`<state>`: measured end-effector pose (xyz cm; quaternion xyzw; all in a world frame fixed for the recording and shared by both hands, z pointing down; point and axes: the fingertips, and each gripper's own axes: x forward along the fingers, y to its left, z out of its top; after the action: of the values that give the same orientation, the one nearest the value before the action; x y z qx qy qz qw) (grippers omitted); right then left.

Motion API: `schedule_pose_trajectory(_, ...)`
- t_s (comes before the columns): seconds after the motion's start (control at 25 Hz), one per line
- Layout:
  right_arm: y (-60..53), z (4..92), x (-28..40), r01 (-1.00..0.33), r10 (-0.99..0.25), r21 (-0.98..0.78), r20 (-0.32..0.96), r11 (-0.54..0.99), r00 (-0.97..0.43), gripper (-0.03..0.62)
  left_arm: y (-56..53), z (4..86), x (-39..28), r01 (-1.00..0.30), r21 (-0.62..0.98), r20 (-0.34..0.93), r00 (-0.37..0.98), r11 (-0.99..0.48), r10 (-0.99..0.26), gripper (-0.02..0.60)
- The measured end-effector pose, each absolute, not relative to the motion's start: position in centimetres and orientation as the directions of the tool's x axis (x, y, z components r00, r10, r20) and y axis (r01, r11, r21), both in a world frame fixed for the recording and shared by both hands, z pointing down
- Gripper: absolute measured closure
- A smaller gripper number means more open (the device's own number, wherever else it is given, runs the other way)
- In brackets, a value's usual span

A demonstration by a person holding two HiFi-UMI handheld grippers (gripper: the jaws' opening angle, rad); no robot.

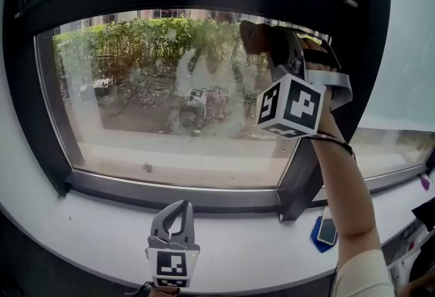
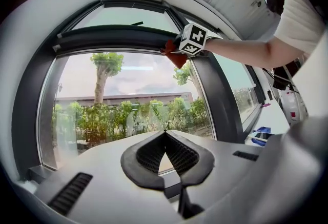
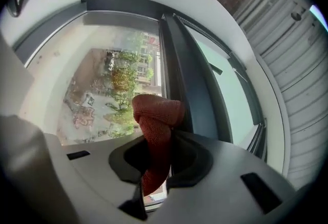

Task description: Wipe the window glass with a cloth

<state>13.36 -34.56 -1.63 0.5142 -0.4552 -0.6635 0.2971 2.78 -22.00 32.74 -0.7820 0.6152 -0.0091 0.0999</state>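
I'm clamping the red cloth [image 3: 155, 124] in my right gripper [image 3: 157, 155] up by the window glass [image 1: 156, 102]; my left gripper [image 2: 165, 137] is hanging closed, empty, above the white sill [image 1: 95, 234].

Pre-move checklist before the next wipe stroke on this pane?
1. Red cloth clamped in right claw: ok.
2. The cloth pressed flat on the window glass: cannot tell; it sits at the pane's upper right corner.
3. Stroke path free of left claw: ok; it is shut, empty and low over the sill.
4. The phone on the sill clear of the arm: ok; it lies right of the dark mullion.
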Motion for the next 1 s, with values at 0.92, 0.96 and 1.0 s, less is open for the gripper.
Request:
schedule_pose_trajectory(0.92,-38.2,-2.6,14.2,-0.010,-0.866,0.890,-0.446,-0.456,-0.224,0.520,-22.5,33.4,3.3,-0.961,-0.136,-0.095,0.253,-0.240,-0.963,0.561)
schedule_pose_trajectory(0.96,-38.2,-2.4,14.2,-0.017,-0.868,0.893,-0.442,-0.450,-0.224,0.520,-22.5,33.4,3.3,-0.961,-0.136,-0.097,0.254,-0.240,-0.962,0.561)
schedule_pose_trajectory(1.0,-38.2,-2.1,14.2,-0.020,-0.869,0.893,-0.441,-0.449,-0.225,0.522,-22.5,33.5,3.3,-0.961,-0.140,-0.094,0.254,-0.240,-0.963,0.561)
